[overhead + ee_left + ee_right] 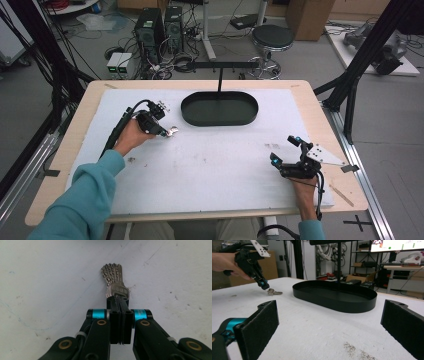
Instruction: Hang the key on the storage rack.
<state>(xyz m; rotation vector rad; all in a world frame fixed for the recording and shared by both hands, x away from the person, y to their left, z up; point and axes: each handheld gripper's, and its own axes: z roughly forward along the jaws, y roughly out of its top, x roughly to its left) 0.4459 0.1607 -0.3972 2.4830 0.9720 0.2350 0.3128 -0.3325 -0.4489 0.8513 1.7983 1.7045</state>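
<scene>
Left gripper view showed the left gripper (119, 305) clamped on fanned keys (113, 277) (touching the white mat (50, 277)); right gripper (327, 325) gaped.

The high view is looking forward and down from above the person's side, taking in the whole table (320, 107); the left gripper view is pointing steeply down, very close over the white mat (50, 277). The right gripper view is looking low and level across the table; it is sharing the black oval tray (362, 305) and the left gripper (265, 286) with the high view.
</scene>
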